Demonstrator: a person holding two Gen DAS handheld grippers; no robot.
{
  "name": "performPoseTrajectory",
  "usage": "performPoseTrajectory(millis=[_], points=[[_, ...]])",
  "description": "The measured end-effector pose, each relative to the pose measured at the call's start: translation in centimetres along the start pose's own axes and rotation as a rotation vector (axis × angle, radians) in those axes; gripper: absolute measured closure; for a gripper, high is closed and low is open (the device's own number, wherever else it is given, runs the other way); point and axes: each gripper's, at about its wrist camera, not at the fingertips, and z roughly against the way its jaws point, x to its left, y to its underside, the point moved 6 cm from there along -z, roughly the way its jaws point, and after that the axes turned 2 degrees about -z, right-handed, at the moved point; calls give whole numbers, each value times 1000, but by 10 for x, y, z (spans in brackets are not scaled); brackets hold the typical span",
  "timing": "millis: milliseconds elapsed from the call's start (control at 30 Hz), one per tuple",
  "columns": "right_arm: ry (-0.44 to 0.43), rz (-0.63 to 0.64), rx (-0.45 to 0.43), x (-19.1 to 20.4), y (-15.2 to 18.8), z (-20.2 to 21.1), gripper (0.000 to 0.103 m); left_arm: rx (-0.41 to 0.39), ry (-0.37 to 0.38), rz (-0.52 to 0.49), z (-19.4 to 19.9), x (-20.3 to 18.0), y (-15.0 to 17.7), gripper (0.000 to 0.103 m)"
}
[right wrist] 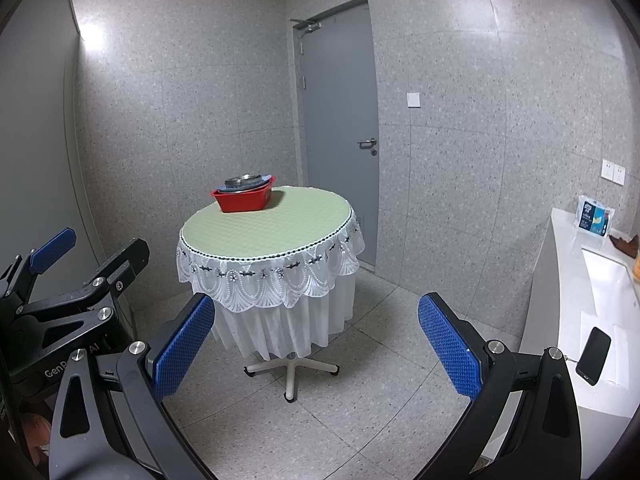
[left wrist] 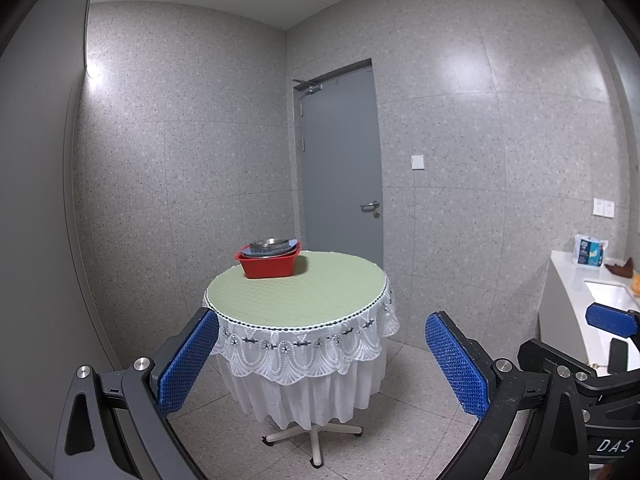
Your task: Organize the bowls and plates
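Note:
A red plastic basin (left wrist: 269, 265) stands at the far left of a round table (left wrist: 304, 296) with a green top and white lace skirt. In the basin lie a blue plate (left wrist: 294, 245) and a metal bowl (left wrist: 269, 244) on top. The basin (right wrist: 244, 198) and the metal bowl (right wrist: 245, 181) also show in the right wrist view. My left gripper (left wrist: 320, 364) is open and empty, well short of the table. My right gripper (right wrist: 316, 344) is open and empty, also short of the table (right wrist: 268, 228).
A grey door (left wrist: 340, 160) stands behind the table. A white counter (right wrist: 576, 292) with a sink (right wrist: 606, 276) runs along the right; on it lie a black phone (right wrist: 595, 356) and a blue packet (right wrist: 595, 216). Tiled floor lies between me and the table.

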Motion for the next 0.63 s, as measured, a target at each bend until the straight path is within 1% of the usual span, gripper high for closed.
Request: performPoseTrajectory(millis=[300,533,633], points=[[4,-4,13,3,-2,1,0,12,-5,-7,3,-3,-8,1],[12,-39,39,2,-18,1,0,16,-1,-28,2,-8,-33,1],[34,-56,43,-3,-28,1,0,10,-2,-48,0,-13,-46,1]])
